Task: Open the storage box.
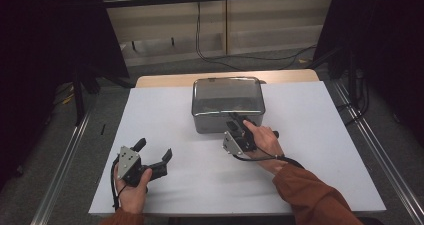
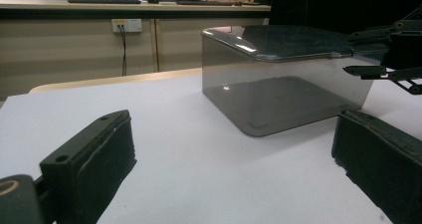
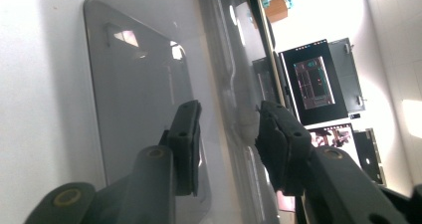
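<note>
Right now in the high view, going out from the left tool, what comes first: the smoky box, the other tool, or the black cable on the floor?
From the left tool, low on the table's left:
1. The right tool, to its right at the box's front edge.
2. The smoky box, at the table's far middle.
3. The black cable, on the floor beyond the table.

Smoky plastic box stands at far middle of white table, sole obstacle on top. Right gripper at box's near right corner, jaws straddling lid rim there, so that corner blocked. Left gripper near front left, jaws spread, well apart from box. Bare table between them, also left and right of box. Narrow strip behind box.
</note>
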### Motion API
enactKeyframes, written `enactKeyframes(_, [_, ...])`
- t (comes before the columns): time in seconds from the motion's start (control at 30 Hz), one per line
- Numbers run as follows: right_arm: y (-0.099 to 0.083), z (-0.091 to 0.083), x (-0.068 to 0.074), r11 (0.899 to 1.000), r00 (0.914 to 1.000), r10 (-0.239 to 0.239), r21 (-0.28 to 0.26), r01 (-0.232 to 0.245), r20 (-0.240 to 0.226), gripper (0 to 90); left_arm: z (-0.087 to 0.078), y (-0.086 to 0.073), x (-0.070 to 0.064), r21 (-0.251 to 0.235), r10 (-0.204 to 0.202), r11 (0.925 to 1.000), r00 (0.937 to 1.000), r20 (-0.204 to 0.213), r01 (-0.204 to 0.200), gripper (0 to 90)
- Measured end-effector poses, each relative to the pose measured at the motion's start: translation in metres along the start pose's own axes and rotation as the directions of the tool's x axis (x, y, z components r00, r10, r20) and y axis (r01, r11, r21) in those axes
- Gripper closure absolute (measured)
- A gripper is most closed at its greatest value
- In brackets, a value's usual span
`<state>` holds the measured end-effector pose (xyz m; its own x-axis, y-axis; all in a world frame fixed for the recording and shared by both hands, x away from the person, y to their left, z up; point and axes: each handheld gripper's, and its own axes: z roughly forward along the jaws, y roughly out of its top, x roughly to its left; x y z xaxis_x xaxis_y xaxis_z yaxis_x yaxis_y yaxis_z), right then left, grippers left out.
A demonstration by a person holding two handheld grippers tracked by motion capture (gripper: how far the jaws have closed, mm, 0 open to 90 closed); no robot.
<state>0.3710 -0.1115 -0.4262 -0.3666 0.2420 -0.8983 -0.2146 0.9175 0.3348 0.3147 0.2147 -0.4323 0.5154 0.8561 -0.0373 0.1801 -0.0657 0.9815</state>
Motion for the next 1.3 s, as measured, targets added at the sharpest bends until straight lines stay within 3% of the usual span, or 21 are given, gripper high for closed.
enactKeyframes(0.4, [0.0027,0.0018,0.0053,0.996,0.9953,-0.087,0.020,0.086,0.044,68.8,0.0018,-0.0008,0.0007,0.029,0.010,0.9995,0.9999,-0.002,-0.010,3.0])
enactKeyframes(0.7, [0.0032,0.0022,0.0055,0.994,0.9926,-0.104,0.018,0.103,0.062,75.3,0.0023,-0.0007,0.0008,0.037,0.014,0.9992,0.9999,0.007,-0.014,3.0])
enactKeyframes(0.87, [0.0035,0.0020,0.0045,0.993,0.9912,-0.115,0.012,0.114,0.065,77.0,0.0035,0.0001,-0.0004,0.046,0.026,0.9985,0.9993,0.028,-0.027,3.8])
enactKeyframes(1.03, [0.0030,0.0016,0.0025,0.993,0.9906,-0.118,0.003,0.118,0.069,77.6,0.0043,0.0018,0.0010,0.057,-0.015,0.9983,0.9975,0.069,0.011,10.2])
enactKeyframes(1.13, [0.0025,0.0015,0.0019,0.994,0.9913,-0.113,0.000,0.113,0.067,77.6,0.0045,0.0029,0.0024,0.059,0.001,0.9983,0.9978,0.066,-0.005,9.7])
enactKeyframes(1.3, [0.0021,0.0011,0.0015,0.995,0.9923,-0.103,-0.005,0.103,0.070,77.6,0.0069,0.0035,0.0063,0.079,-0.035,0.9965,0.9935,0.109,0.026,9.2])
